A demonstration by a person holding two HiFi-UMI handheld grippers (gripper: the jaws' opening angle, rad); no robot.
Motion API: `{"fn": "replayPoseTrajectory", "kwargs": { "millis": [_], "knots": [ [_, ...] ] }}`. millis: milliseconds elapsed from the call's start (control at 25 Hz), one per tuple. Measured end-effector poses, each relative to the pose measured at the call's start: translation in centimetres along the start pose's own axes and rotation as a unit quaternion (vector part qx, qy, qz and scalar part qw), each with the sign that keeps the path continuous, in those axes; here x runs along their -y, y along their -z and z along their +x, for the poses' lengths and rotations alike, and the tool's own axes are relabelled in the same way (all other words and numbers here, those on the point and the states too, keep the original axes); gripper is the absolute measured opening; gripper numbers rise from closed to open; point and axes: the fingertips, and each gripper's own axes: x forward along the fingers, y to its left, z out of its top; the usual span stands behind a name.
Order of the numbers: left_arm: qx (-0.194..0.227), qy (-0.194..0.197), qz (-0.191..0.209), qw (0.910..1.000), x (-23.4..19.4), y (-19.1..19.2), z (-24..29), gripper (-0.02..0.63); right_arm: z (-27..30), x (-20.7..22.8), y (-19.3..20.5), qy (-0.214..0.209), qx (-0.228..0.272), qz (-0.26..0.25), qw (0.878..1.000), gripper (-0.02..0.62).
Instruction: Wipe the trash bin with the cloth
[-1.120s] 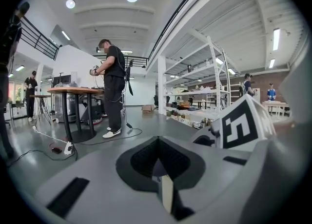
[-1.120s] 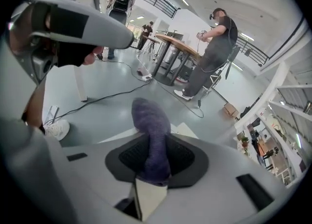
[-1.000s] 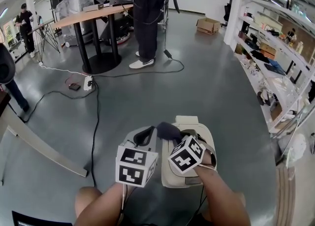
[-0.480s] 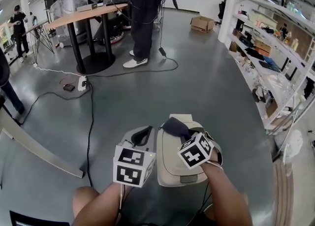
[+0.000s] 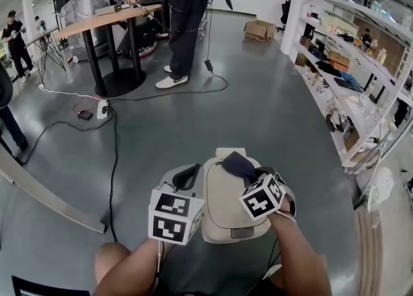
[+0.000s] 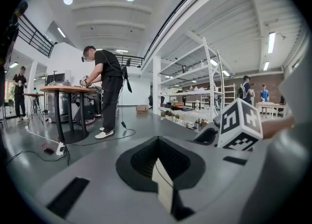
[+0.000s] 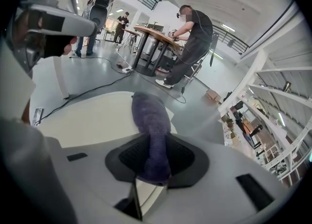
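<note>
The beige trash bin stands on the floor right below me, its closed lid facing up. My right gripper is shut on a dark purple cloth, and the cloth lies pressed on the lid near its far edge. In the right gripper view the right gripper pinches the cloth's near end. My left gripper hangs just left of the bin, apart from it. The left gripper is shut with nothing between its jaws, and the right gripper's marker cube shows beside it.
A black cable and a power strip lie on the grey floor to the left. A person stands at a round-footed table ahead. Shelving lines the right side. A cardboard box sits far ahead.
The right gripper has dragged the cloth rightwards across the far part of the lid. The left gripper has stayed beside the bin.
</note>
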Motion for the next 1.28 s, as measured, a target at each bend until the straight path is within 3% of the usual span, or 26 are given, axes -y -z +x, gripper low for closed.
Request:
{"fn": "replayPoseTrajectory", "kwargs": {
  "millis": [760,1040,1280],
  "knots": [
    [-0.008,0.007,0.005,0.9999,1.3,0.4,0.9,-0.002,-0.3,2.1,2.8,0.014,-0.019,0.021,1.0,0.101],
    [-0.006,-0.004,0.002,1.0,0.4,0.2,0.3,-0.003,-2.4,0.9,-0.9,0.001,0.043,0.033,0.999,0.101],
    [-0.001,-0.013,-0.002,0.9999,-0.5,-0.4,-0.8,-0.002,-3.6,-3.5,-3.9,-0.039,0.065,-0.001,0.997,0.102]
  ]
}}
